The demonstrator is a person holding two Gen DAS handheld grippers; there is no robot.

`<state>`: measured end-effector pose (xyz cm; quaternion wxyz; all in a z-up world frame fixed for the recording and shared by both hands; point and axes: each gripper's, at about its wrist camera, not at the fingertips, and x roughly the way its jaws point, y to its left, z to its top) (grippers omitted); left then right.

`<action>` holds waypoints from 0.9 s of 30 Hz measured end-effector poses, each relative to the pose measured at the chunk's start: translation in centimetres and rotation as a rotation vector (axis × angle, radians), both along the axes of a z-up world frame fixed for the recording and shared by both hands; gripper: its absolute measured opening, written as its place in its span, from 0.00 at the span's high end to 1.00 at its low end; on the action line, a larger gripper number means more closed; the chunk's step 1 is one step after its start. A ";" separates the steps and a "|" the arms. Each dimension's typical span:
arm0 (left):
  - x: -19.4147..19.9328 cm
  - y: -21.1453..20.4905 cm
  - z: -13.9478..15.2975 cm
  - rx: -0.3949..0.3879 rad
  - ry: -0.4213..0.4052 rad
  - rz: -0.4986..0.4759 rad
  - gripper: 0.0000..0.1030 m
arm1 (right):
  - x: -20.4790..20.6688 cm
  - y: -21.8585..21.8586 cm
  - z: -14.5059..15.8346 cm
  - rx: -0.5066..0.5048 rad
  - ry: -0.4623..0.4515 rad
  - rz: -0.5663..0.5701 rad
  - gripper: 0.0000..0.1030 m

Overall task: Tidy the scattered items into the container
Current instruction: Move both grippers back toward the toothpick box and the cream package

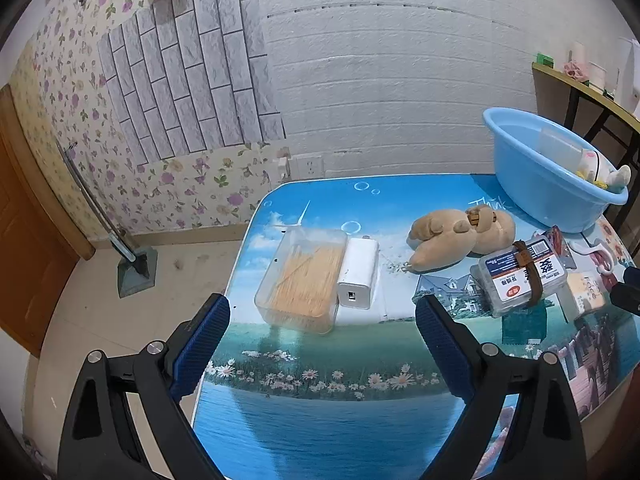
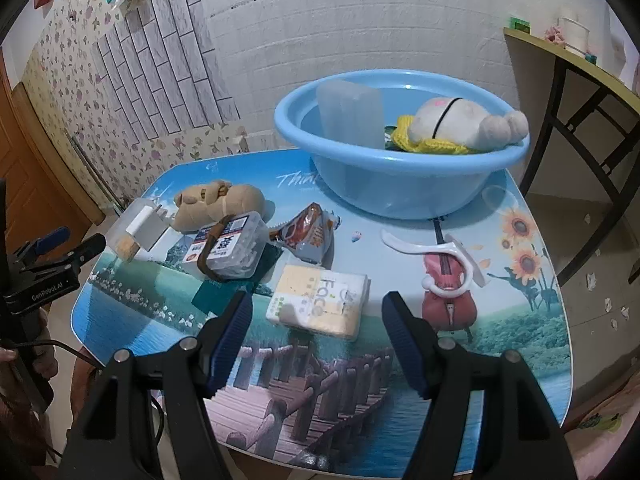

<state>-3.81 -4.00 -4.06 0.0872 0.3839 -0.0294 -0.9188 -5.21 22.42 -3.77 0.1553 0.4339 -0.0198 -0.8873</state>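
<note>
A blue basin (image 2: pixel 400 184) stands at the table's far right and holds a white plush toy (image 2: pixel 460 120) and a clear lid (image 2: pixel 348 112); it also shows in the left wrist view (image 1: pixel 540 184). My left gripper (image 1: pixel 322 312) is open and empty, just short of a clear box of toothpicks (image 1: pixel 304 280) and a white charger (image 1: pixel 358 274). My right gripper (image 2: pixel 316 308) is open and empty, with a tissue pack (image 2: pixel 320 300) between and just beyond its fingertips. A tan plush (image 1: pixel 460 236), a cotton-swab box (image 2: pixel 230 246), a snack packet (image 2: pixel 308 236) and a white hook (image 2: pixel 440 258) lie scattered.
The picture-printed table (image 2: pixel 340 400) has rounded edges; floor lies to its left (image 1: pixel 100 300). A side table with small items (image 2: pixel 568 60) stands at the right. A mop base (image 1: pixel 136 268) leans by the floral wall. My left gripper body (image 2: pixel 48 264) shows at the right view's left edge.
</note>
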 end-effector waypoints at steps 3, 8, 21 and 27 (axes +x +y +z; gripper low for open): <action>-0.1 -0.3 -0.2 0.000 -0.004 0.000 0.08 | -0.1 -0.1 -0.2 0.002 -0.007 -0.002 0.35; -0.4 -0.8 -0.5 0.005 -0.007 0.005 0.08 | -0.4 -0.3 -0.5 0.007 -0.019 0.001 0.35; -0.8 -1.5 -0.8 0.018 -0.016 0.014 0.08 | -0.6 -0.6 -1.3 0.011 -0.036 -0.001 0.35; -1.5 -2.4 -1.3 0.027 -0.028 0.025 0.08 | -0.8 -1.2 -1.9 0.018 -0.055 0.008 0.35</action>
